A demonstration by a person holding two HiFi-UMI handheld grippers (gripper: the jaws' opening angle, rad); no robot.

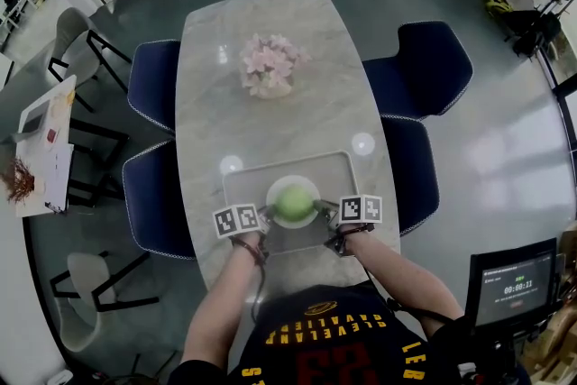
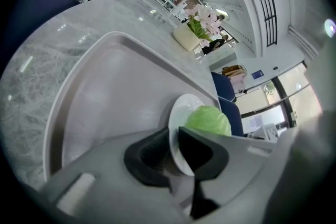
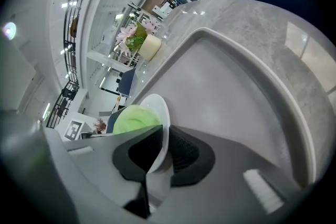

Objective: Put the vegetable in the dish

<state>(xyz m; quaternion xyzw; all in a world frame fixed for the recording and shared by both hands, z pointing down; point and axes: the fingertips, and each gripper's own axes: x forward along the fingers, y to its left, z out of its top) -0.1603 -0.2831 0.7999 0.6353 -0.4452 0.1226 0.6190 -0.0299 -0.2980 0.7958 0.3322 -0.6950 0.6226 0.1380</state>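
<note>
A round green cabbage (image 1: 293,202) sits in a white dish (image 1: 276,191) over the grey tray (image 1: 243,180). My left gripper (image 1: 264,216) is shut on the dish's left rim and my right gripper (image 1: 323,213) is shut on its right rim. In the left gripper view the dish (image 2: 181,118) stands edge-on between the black pads (image 2: 149,157), with the cabbage (image 2: 209,119) behind. The right gripper view shows the same from the other side: dish rim (image 3: 158,118) pinched between the pads (image 3: 184,152), cabbage (image 3: 134,118) to the left.
The tray lies at the near end of a long marble table (image 1: 279,104). A vase of pink flowers (image 1: 270,66) stands mid-table. Dark blue chairs (image 1: 424,72) flank both sides, and a timer screen (image 1: 514,284) stands at the lower right.
</note>
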